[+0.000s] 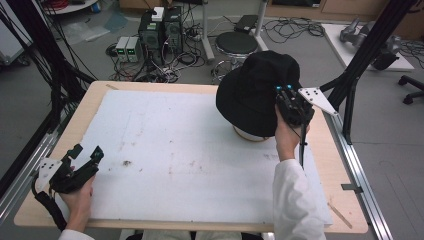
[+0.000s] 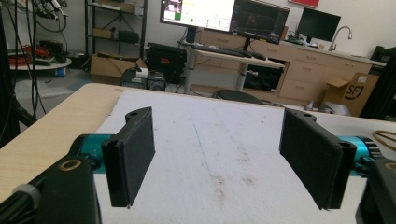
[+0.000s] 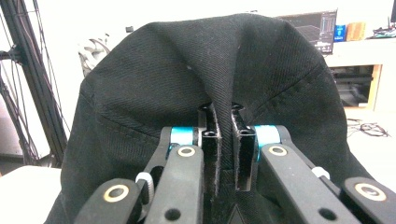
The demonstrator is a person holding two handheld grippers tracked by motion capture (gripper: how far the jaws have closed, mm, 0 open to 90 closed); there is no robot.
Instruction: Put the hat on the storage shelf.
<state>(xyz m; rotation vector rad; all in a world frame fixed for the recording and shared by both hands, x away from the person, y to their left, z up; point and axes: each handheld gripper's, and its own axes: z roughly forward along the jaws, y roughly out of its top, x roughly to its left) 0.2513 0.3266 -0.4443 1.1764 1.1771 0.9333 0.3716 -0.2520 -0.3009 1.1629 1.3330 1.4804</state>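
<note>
Right gripper (image 3: 224, 140) sits bottom centre of its own view, jaws pinched nearly together on a fold of the black bucket hat (image 3: 205, 79); cloth bunches up between the pads and rises into a crease above them. Hat fabric covers most of that frame, with a monitor visible at upper right behind it.

High view: left gripper (image 1: 86, 154) at lower left, held in the left hand (image 1: 80, 200) over the near-left corner of the white foam sheet (image 1: 190, 150). Jaws spread wide, nothing between them. Left gripper view confirms: both black pads (image 2: 133, 149) well apart, bare stained sheet between them, wooden table edge (image 2: 51, 130) at left of frame.

Right hand (image 1: 286, 137) and white sleeve (image 1: 295, 200) come up from bottom right of the high view. Right gripper (image 1: 292, 107) is right of centre, clamped on the hat's right side. Hat (image 1: 252, 90) is in the upper right quarter of the frame, draped over a pale round stand (image 1: 250, 135) whose lower rim shows just under the brim, resting on the far-right part of the sheet.

Beyond the table (image 1: 100, 95): round black stool (image 1: 236, 42) at top centre, computer boxes (image 1: 160, 32) and loose cables on the floor at upper left of it.
</note>
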